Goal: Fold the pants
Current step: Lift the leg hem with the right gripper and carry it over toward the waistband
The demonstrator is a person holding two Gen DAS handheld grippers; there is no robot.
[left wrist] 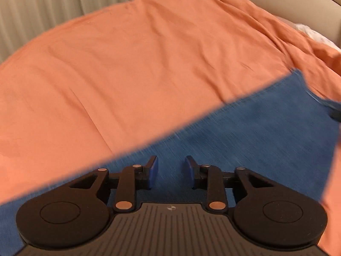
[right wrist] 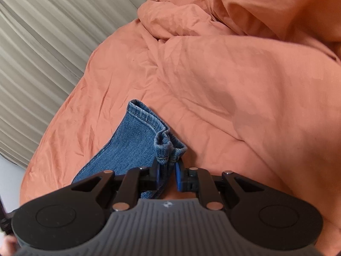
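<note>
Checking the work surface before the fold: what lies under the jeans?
The jeans lie on an orange bedsheet, which shows all around them. Whatever is beneath the denim itself stays covered.

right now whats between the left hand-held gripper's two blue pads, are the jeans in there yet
Nothing is pinched. In the left wrist view, the left hand-held gripper has an open gap between its pads, showing only the jeans lying flat beneath on the orange bedcover.
</note>
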